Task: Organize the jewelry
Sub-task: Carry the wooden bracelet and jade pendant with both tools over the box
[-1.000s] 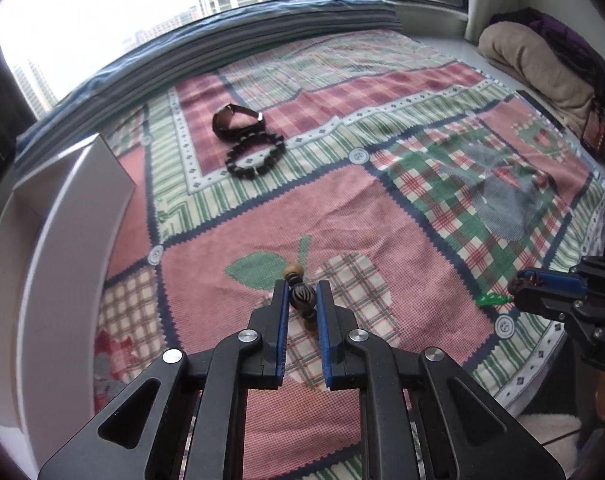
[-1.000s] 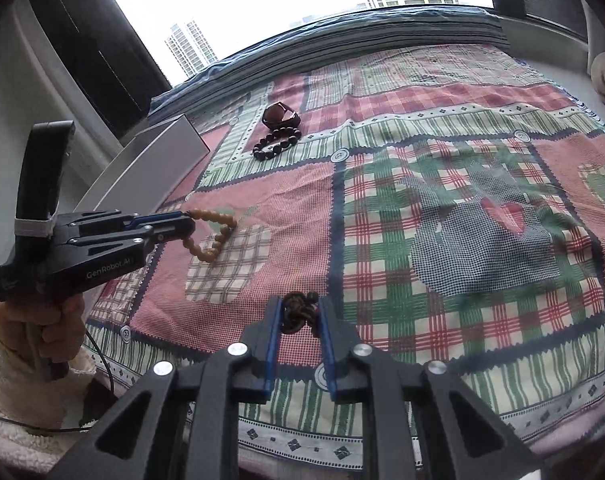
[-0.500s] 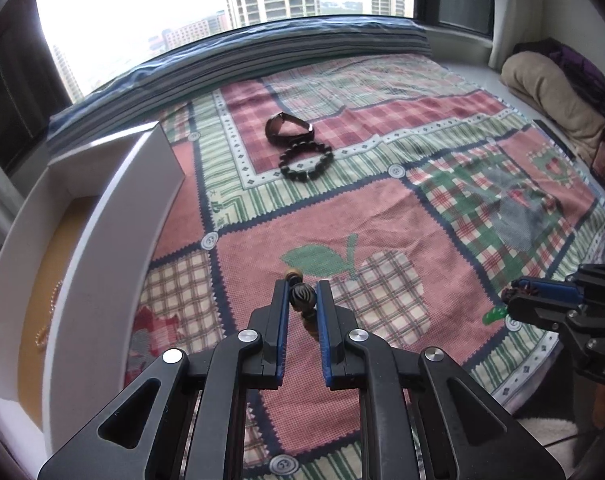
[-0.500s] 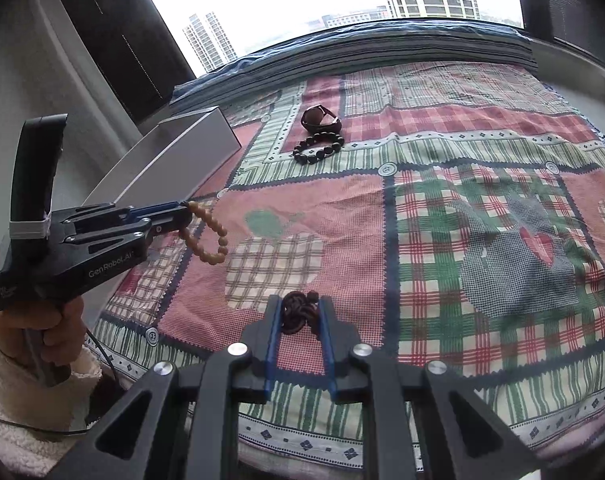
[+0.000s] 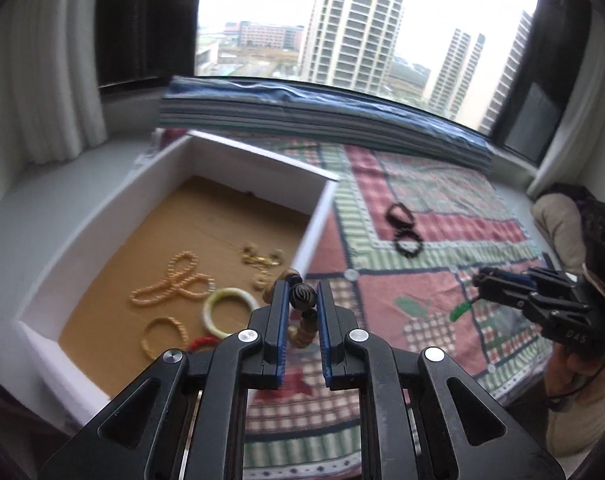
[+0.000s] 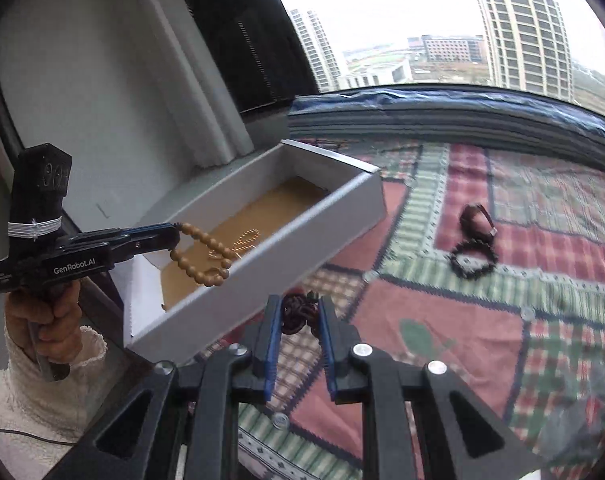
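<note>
1. Beads (image 6: pixel 200 254): your left gripper (image 5: pixel 302 312) pinches the tan strand by a dark carved bead (image 5: pixel 301 295), and in the right view the loop hangs from the fingertips over the near corner of the box (image 6: pixel 302 240), its long axis slanting down and away from the jaws.
2. Your right gripper (image 6: pixel 300 316) is pressed onto a dark knotted cord piece (image 6: pixel 296 312); in the left view a green bit (image 5: pixel 460 311) dangles under its tips (image 5: pixel 480 280), pointing down and toward the box.
3. You hold both pieces in the air, above the quilt (image 5: pixel 382 304) and short of the box floor.
4. The box sits at the quilt's left edge, open on top, white walls around a brown floor; its long axis runs from you toward the window (image 5: pixel 342 20).
5. Already on that floor: a pearl strand (image 5: pixel 174 280), a pale bangle (image 5: pixel 228 310), a gold ring of beads (image 5: pixel 164 336), a red piece (image 5: pixel 200 342) and a small gold tangle (image 5: pixel 260 260).
6. Between your left fingertips and the floor stands only the box's near right wall (image 5: pixel 314 228); the strand hangs right at it.
7. Two dark bracelets (image 5: pixel 404 226) lie touching on the quilt, well apart from both grippers, one behind the other toward the window.
8. A rolled blue mat (image 5: pixel 322 108) runs along the sill, and a beige cushion (image 5: pixel 554 224) sits at the far right.
</note>
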A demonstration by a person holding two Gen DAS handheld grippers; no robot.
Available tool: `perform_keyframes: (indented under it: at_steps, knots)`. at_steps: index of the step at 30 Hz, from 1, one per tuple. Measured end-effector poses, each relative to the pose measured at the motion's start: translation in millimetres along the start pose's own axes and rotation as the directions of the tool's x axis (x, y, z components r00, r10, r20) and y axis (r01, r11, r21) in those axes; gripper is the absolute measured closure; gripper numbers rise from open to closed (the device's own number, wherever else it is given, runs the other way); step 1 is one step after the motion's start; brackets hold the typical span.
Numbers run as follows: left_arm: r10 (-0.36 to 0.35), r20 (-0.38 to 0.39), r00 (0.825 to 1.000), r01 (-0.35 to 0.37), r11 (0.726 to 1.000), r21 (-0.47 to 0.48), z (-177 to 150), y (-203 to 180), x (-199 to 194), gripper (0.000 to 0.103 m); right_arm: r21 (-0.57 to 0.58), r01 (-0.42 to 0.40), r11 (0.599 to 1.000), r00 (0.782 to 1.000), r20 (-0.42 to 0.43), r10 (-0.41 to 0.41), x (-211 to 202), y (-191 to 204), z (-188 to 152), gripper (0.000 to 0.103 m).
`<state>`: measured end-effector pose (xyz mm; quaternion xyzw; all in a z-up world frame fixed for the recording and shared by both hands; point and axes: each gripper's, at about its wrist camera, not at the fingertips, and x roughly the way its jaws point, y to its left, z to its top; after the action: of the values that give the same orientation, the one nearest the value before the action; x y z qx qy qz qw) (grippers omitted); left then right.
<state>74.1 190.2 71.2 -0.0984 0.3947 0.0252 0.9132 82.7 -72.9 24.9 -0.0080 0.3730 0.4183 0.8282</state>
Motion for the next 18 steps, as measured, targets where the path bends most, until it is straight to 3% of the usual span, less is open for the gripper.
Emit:
perform_keyframes:
  at_steps: [4,8,12,18]
  knots:
    - [0.092,-0.021,0.996,-0.094,0.989,-0.115,0,71,2,0.092,-0.092,-0.075,0.993,0.997,-0.006,0.075,39,46,40,0.085]
    - [0.157,-0.092,0.983,-0.172,0.967,-0.189,-11,123,27,0.092,-0.119,-0.158,0.98,0.985,-0.085,0.148,95,79,62,0.085]
    - [0.165,-0.168,0.972,-0.204,0.948,-0.245,-26,158,55,0.092,-0.124,-0.225,0.966,0.959,-0.204,0.197,159,111,66,0.085]
    - [0.2,-0.215,0.956,-0.258,0.921,-0.293,-39,193,76,0.092,-0.114,-0.279,0.954,0.901,-0.375,0.218,245,156,56,0.085]
